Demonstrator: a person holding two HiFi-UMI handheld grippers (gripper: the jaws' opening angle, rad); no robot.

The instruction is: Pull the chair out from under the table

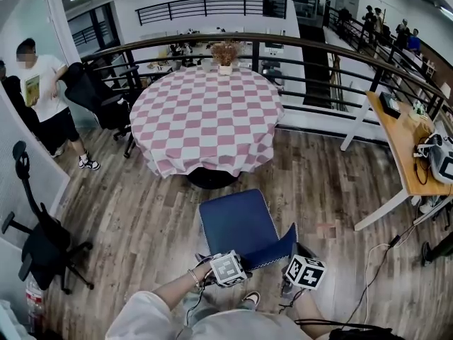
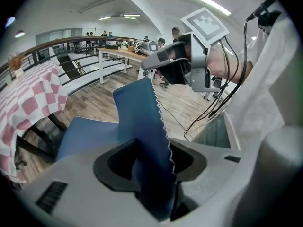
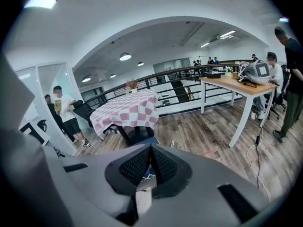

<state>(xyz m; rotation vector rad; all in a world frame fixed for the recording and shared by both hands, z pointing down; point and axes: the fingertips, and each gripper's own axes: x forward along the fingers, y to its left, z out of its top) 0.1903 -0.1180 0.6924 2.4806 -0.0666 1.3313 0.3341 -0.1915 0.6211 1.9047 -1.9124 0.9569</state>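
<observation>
The left hand-held gripper [image 2: 151,163] is released: its jaws stand wide on either side of the blue backrest [image 2: 141,115], with a gap showing beside the fabric. The right hand-held gripper [image 3: 150,151] is clenched, its ribbed pads meeting with nothing visible between them, and it hovers just beside the top corner of the backrest. Both are at the back of the blue chair [image 1: 237,222], which stands on the wooden floor [image 1: 141,204] clear of the round counter [image 1: 205,112], its seat facing the pink-and-white checked cloth. A small potted plant [image 1: 226,54] sits at the far edge of that counter. Behind it runs a dark railing [image 1: 318,55]. To the right a long wooden counter [image 1: 400,140] carries equipment. At the left a person in a white shirt [image 1: 42,91] stands near a black office chair [image 1: 99,94].
</observation>
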